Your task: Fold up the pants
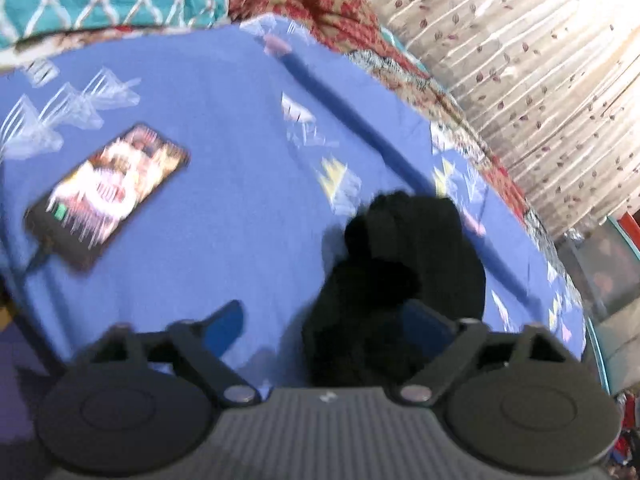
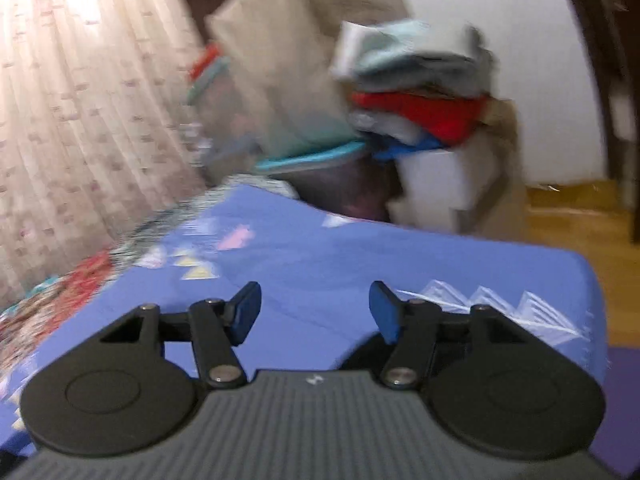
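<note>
The left hand-held gripper (image 1: pixel 326 326) stands wide open above a blue bedsheet (image 1: pixel 224 184) printed with pale triangles. The black pants (image 1: pixel 400 272) lie bunched in a dark heap on the sheet just ahead of it — the heap sits against the right-hand blue pad, but neither pad presses on it, so the cloth is released. A phone (image 1: pixel 106 196) with a lit screen lies on the sheet well to the left, a cable at its near end. A patterned curtain (image 1: pixel 532 92) hangs beyond the bed's far edge.

The right hand-held gripper (image 2: pixel 314 314) is also unclenched, nothing between its blue pads — only bare sheet beneath. Beyond the bed's corner, a blurred stack of folded clothes (image 2: pixel 416 96) rests on containers.
</note>
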The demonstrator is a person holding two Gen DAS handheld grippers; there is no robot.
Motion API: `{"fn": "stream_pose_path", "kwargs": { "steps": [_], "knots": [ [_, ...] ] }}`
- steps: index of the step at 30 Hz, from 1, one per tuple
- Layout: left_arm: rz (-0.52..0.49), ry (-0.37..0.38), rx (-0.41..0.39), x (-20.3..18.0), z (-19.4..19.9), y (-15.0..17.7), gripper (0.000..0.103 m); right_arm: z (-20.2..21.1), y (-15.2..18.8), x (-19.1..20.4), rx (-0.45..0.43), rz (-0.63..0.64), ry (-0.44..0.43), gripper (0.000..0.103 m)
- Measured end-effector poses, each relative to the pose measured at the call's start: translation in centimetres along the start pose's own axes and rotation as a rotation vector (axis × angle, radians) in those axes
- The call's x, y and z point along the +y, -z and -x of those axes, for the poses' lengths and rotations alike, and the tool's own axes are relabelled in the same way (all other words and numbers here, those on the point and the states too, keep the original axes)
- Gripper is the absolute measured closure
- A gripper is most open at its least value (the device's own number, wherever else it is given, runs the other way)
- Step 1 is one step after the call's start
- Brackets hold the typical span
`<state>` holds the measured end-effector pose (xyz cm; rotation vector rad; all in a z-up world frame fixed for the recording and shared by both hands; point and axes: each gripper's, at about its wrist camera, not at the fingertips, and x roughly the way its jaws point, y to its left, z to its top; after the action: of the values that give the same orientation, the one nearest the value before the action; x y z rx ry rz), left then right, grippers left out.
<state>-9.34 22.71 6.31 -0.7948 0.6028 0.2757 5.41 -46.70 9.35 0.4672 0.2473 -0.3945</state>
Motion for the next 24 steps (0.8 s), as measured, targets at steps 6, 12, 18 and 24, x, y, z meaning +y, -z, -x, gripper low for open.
{"fn": "stream_pose_path", "kwargs": {
  "steps": [6,12,18,24],
  "knots": [
    [-0.149,0.045,0.056,-3.7,-8.6,-6.0,0.0,0.1,2.1,6.2,0.129,0.108,-0.248,0.04],
    [-0.31,0.0,0.168,-8.2,-17.9,-6.2,0.034,-2.3,6.0,13.8,0.351,0.232,-0.468,0.04],
    [-0.356,0.174,0.217,-9.1,-14.5,-2.6,0.087,-5.9,10.9,23.9,0.556,0.312,-0.637,0.04],
    [-0.465,0.38,0.164,-8.5,-4.2,3.5,0.086,-10.5,18.2,32.8,0.729,0.293,-0.656,0.039]
  ]
}}
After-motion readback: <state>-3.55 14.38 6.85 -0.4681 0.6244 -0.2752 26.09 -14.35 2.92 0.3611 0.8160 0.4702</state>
